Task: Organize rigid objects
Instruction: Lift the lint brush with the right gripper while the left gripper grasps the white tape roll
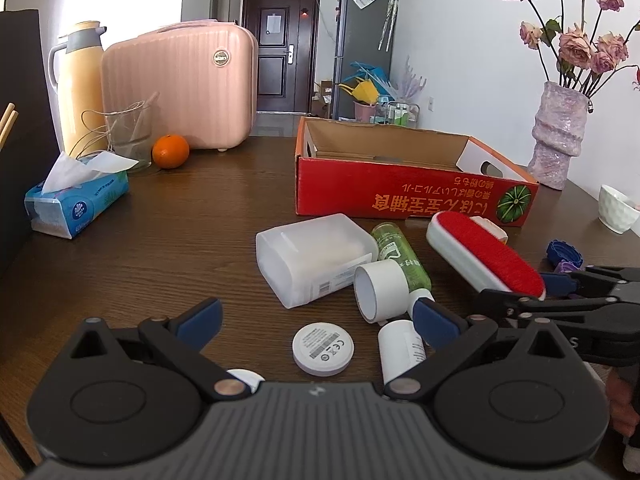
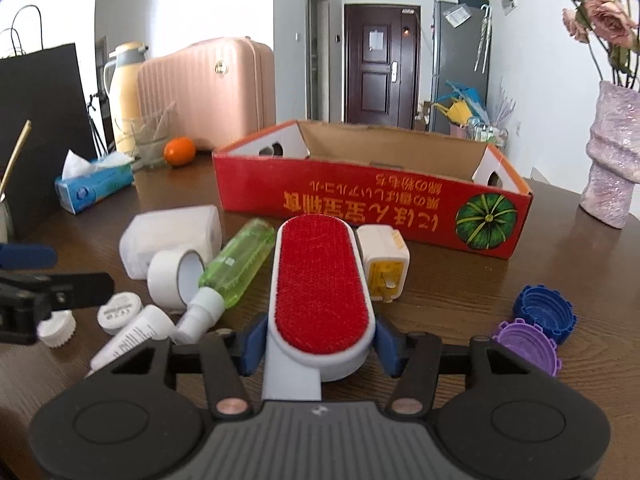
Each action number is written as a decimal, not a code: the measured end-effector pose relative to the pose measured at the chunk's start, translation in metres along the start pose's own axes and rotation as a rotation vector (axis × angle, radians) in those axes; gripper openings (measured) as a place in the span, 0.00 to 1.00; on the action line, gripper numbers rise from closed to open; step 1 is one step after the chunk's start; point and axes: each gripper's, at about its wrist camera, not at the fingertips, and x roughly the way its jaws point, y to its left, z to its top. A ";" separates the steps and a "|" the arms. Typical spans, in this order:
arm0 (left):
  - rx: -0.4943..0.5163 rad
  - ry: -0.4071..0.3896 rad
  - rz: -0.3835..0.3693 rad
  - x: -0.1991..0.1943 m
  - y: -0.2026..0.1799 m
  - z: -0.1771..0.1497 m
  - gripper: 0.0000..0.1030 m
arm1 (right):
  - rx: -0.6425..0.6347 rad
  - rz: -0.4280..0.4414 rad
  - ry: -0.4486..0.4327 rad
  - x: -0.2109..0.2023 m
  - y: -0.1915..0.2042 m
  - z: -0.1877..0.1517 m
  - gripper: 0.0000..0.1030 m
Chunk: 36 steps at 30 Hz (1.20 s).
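Two pads: my right gripper (image 2: 318, 346) clamps the lint brush (image 2: 320, 280) at its near end.
Left gripper (image 1: 316, 316): spread wide, empty.
Next: lift level, clear the red box (image 2: 372, 196) wall.

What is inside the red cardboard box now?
The red cardboard box shows only bare brown inner walls and a bit of floor in both views. Its near wall hides most of the floor, so small items there cannot be excluded.
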 end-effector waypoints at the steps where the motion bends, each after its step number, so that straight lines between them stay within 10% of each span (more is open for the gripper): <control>1: -0.001 -0.001 0.000 0.000 0.000 0.000 1.00 | 0.002 -0.002 -0.011 -0.003 0.001 0.000 0.53; 36: 0.033 -0.014 0.082 -0.001 -0.040 0.010 1.00 | 0.111 -0.084 -0.173 -0.071 -0.007 -0.021 0.53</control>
